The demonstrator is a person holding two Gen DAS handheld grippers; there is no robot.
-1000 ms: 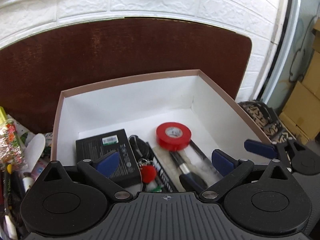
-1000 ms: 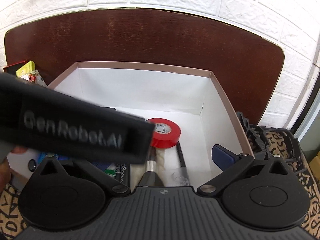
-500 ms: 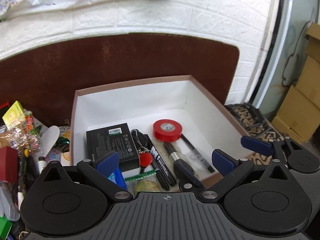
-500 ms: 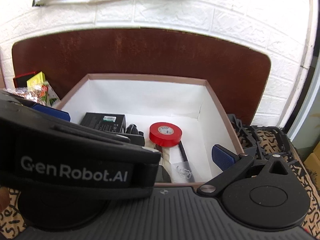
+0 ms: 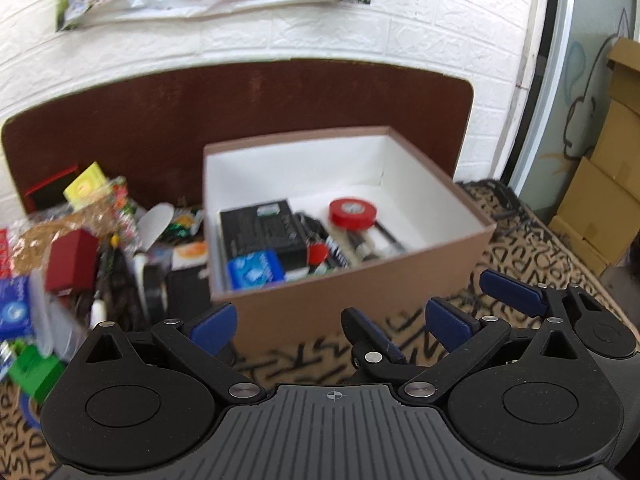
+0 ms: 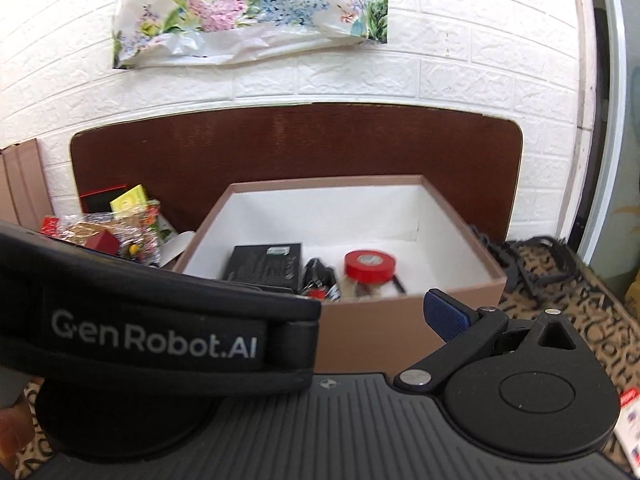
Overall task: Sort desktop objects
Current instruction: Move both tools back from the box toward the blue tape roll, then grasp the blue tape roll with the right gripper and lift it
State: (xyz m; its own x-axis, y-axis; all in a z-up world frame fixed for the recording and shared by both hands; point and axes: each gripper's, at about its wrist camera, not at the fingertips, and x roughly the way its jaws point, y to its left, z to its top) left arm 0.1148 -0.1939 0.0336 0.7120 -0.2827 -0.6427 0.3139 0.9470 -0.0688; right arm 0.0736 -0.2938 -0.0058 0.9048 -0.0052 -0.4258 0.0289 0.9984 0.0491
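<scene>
A brown cardboard box (image 5: 360, 304) with a white inside stands on the patterned cloth; it also shows in the right wrist view (image 6: 368, 332). In it lie a red tape roll (image 5: 352, 213), a black box (image 5: 260, 230), a blue packet (image 5: 256, 274) and pens. My left gripper (image 5: 330, 322) is open and empty, held in front of the box. My right gripper (image 5: 444, 312) is open and empty to its right; in the right wrist view only its right finger (image 6: 446, 314) shows, the left one is hidden behind the left gripper's strap (image 6: 152, 340).
A pile of loose items lies left of the box: a red box (image 5: 74, 260), a yellow packet (image 5: 86, 188), a green block (image 5: 36, 372), black tape (image 5: 154, 294). A dark brown board (image 6: 296, 144) stands against the white brick wall. Cardboard boxes (image 5: 600, 200) sit at the far right.
Both grippers have pulled back and up from inside the box; the box now looks smaller and its front wall is in view. The left pile has come into view.
</scene>
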